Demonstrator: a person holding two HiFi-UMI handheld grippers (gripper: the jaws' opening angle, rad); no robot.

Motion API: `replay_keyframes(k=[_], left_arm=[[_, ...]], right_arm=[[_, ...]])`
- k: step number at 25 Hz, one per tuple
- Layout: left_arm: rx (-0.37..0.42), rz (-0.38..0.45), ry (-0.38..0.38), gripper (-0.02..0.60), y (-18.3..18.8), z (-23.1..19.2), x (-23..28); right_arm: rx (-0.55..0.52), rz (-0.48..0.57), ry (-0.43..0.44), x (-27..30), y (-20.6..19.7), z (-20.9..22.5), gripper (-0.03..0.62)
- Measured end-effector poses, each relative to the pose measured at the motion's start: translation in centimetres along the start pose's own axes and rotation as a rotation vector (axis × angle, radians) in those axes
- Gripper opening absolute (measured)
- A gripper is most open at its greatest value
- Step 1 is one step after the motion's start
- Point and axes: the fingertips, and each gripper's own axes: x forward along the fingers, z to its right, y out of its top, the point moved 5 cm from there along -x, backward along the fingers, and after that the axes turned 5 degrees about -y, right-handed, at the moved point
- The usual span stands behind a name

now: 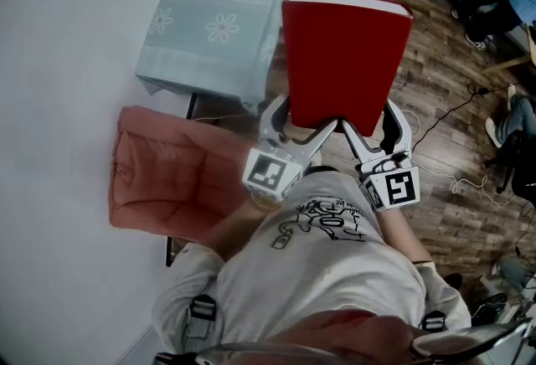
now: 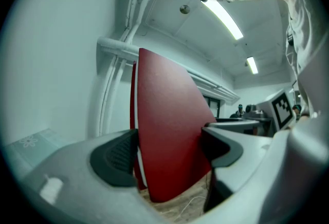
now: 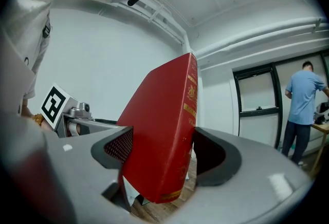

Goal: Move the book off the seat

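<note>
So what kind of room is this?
Probably a workroom or lab, not a home: strip lights and bare pipes up high, loose cables on the wood floor, and a person in a blue shirt busy in the background.

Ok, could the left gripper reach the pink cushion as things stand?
Probably not yet: the left gripper is shut on the red book, though the pink cushion lies uncovered to its left.

Bright, even room light from long white ceiling strip lamps [image 2: 222,12], which bloom slightly. Head view: plain white wall [image 1: 59,62] near washed out; bottom edge soft. Both gripper views: heavy fisheye bending, black vignetted corners, nearest foreground blurred; matte red hardcover book [image 3: 164,130] sharp.
</note>
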Motion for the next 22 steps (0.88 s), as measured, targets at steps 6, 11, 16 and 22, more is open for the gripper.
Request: replay_keyframes(k=[6,11,16,22], left_arm=[[0.001,-0.009,-0.026,0.382,-0.9,0.1,0.8],[-0.006,-0.015,-0.038,0.382,-1.2,-0.1,2.0],[-0.006,-0.014,-0.044,0.382,-0.7,-1.0,3.6],[-0.008,-0.013,-0.036,0.382,0.4,-4.0,6.5]], right_arm=[[-0.002,-0.007,-0.027,-0.3,-0.8,0.6,0.362],[0.005,-0.008,-0.043,-0.1,-1.3,1.6,0.362],[0.009,-0.006,-0.047,1.1,-1.0,2.9,0.362],[0.008,-0.007,-0.038,5.0,0.0,5.2,0.362]])
